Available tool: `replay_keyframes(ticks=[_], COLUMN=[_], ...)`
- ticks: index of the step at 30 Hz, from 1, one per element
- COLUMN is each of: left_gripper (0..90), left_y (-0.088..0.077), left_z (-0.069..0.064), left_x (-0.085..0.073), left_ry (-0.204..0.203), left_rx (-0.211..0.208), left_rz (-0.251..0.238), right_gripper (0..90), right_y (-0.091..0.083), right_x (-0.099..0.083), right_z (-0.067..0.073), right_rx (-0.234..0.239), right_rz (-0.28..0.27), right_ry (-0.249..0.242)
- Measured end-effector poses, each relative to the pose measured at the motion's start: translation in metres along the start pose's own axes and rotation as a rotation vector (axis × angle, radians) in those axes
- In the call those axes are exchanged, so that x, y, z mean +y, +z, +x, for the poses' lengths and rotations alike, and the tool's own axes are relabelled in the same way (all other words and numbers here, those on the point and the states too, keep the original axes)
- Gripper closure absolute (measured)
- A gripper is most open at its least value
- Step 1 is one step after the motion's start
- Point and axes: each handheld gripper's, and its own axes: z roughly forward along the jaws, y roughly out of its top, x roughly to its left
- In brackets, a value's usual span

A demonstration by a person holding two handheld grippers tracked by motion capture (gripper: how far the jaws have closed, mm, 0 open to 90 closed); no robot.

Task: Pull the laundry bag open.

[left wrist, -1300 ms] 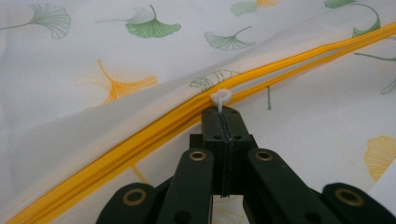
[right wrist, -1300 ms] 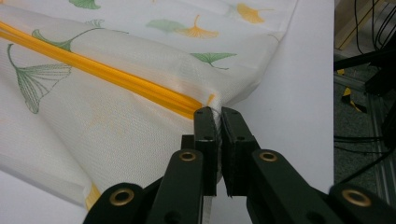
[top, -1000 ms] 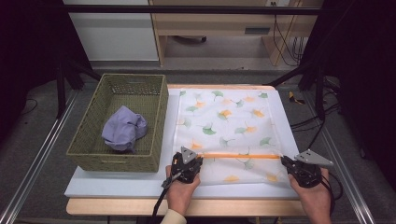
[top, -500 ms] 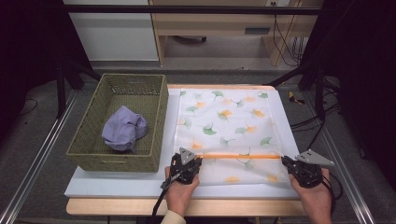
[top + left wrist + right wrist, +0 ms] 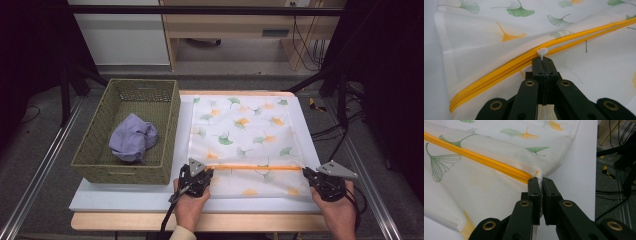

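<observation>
While laid flat on the white table (image 5: 125, 197), mesh laundry bag (image 5: 245, 135) with ginkgo-leaf print, spread right of the woven basket (image 5: 100, 167) and holding its yellow zipper (image 5: 255, 167) across the near part, from left to right. Left gripper (image 5: 205, 172) at the zipper's left end, jaws pressed together on the thin tab of the white zipper pull (image 5: 542, 52), ring of the pull just clear of the tips. Right gripper (image 5: 306, 172) at the zipper's right end, jaws pinched on the bag's edge fabric (image 5: 539, 180) just past the end of the yellow tape, near the right border of the table. Crumpled lilac cloth (image 5: 132, 142) inside the basket, well apart from both grippers.
</observation>
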Motion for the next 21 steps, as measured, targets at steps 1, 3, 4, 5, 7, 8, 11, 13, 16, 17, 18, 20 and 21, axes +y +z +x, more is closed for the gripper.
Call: replay_keyframes(ticks=[1, 3, 4, 5, 7, 8, 11, 13, 16, 17, 18, 20, 21], left_gripper=[89.7, 89.7, 89.7, 89.7, 89.7, 89.7, 89.7, 89.8, 89.7, 89.7, 89.7, 89.8, 89.8], left_y=[-0.0004, -0.0005, -0.0009, -0.0009, -0.0015, -0.0018, -0.0025, -0.0031, -0.0032, -0.0032, -0.0033, -0.0036, -0.0038], left_z=[0.0012, 0.0015, 0.0014, 0.0014, 0.0018, 0.0019, 0.0016, 0.0016, 0.0024, 0.0029, 0.0031, 0.0036, 0.0041], left_x=[-0.0010, -0.0014, -0.0019, -0.0019, -0.0026, -0.0028, -0.0030, -0.0032, -0.0036, -0.0039, -0.0042, -0.0044, -0.0047], left_ry=[0.001, -0.003, 0.000, 0.000, -0.004, -0.005, -0.003, -0.003, -0.004, -0.005, -0.007, -0.007, -0.008], left_rx=[0.002, 0.000, 0.001, 0.001, 0.002, 0.003, 0.006, 0.005, 0.007, 0.008, 0.009, 0.011, 0.011], left_rz=[-0.001, 0.000, 0.001, 0.001, -0.003, -0.005, -0.004, -0.003, -0.006, -0.008, -0.010, -0.008, -0.010], right_gripper=[86.1, 86.1, 86.1, 86.1, 86.1, 86.1, 86.1, 86.1, 86.1, 86.1, 86.1, 86.1, 86.1], right_y=[0.0003, 0.0004, 0.0008, 0.0008, 0.0006, 0.0004, 0.0006, 0.0004, 0.0006, 0.0007, 0.0007, 0.0008, 0.0008], right_x=[-0.0005, -0.0007, -0.0008, -0.0008, -0.0007, -0.0007, -0.0009, -0.0007, -0.0007, -0.0008, -0.0008, -0.0008, -0.0008], right_z=[-0.0009, -0.0009, -0.0009, -0.0009, -0.0005, -0.0003, -0.0003, -0.0002, 0.0000, -0.0001, -0.0001, -0.0002, -0.0002], right_rx=[0.000, 0.003, 0.004, 0.004, 0.005, 0.008, 0.006, 0.006, 0.005, 0.006, 0.005, 0.005, 0.005], right_rz=[-0.002, 0.000, 0.002, 0.002, 0.002, 0.002, 0.003, 0.004, 0.005, 0.005, 0.005, 0.006, 0.006], right_ry=[-0.003, 0.001, -0.001, -0.001, 0.000, 0.002, -0.003, -0.001, -0.004, -0.003, -0.004, -0.006, -0.006])
